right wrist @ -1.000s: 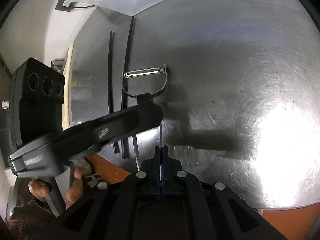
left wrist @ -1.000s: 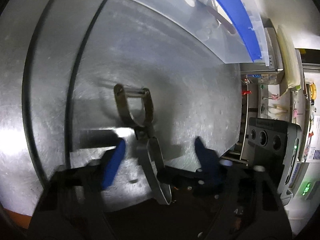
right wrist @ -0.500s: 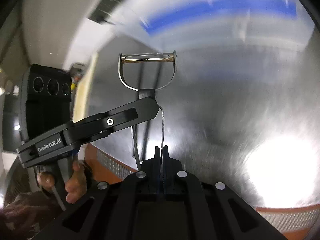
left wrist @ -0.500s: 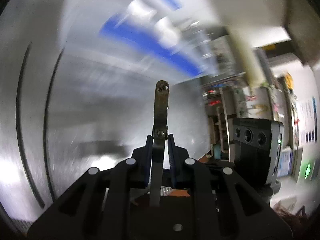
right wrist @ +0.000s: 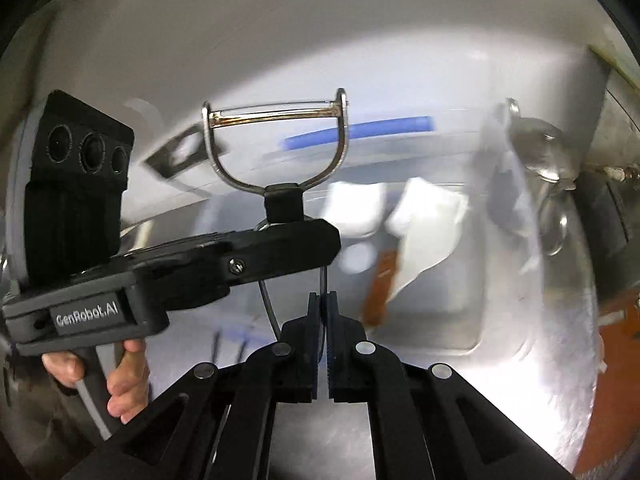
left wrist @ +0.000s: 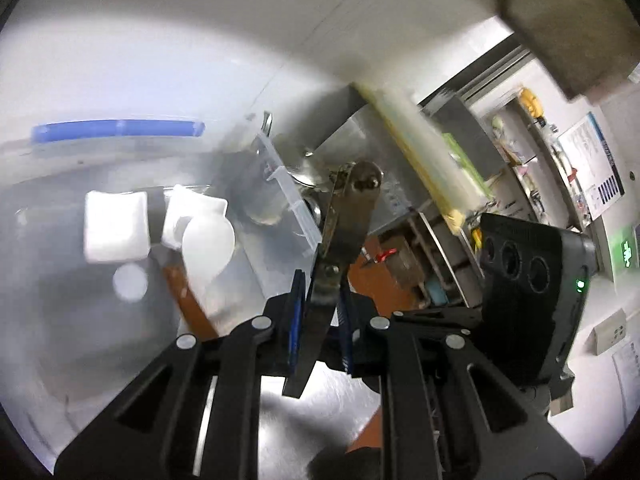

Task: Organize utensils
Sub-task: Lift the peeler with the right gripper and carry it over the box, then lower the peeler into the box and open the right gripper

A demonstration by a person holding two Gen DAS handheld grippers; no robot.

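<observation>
My left gripper (left wrist: 320, 292) is shut on a metal Y-shaped peeler (left wrist: 348, 216) and holds it upright in the air, edge-on in the left wrist view. The right wrist view shows the same peeler (right wrist: 276, 140) face-on with its blade on top, clamped in the left gripper (right wrist: 296, 236). My right gripper (right wrist: 323, 312) is shut just below it, pinching the lower loop of the peeler's wire handle (right wrist: 323, 276). A clear plastic bin (left wrist: 132, 240) with a blue rim lies behind, holding white pieces (left wrist: 116, 228) and a brown-handled utensil (left wrist: 188, 300).
Steel worktop (right wrist: 460, 412) lies below both grippers. Metal spoons (right wrist: 548, 172) stand in a holder at the bin's right end. Shelving and a doorway (left wrist: 500, 152) are at the right. A cutting board (left wrist: 424, 148) leans against the wall.
The peeler went from lying on the worktop between open left fingers to being clamped and lifted. Both grippers have risen and tilted toward the bin.
</observation>
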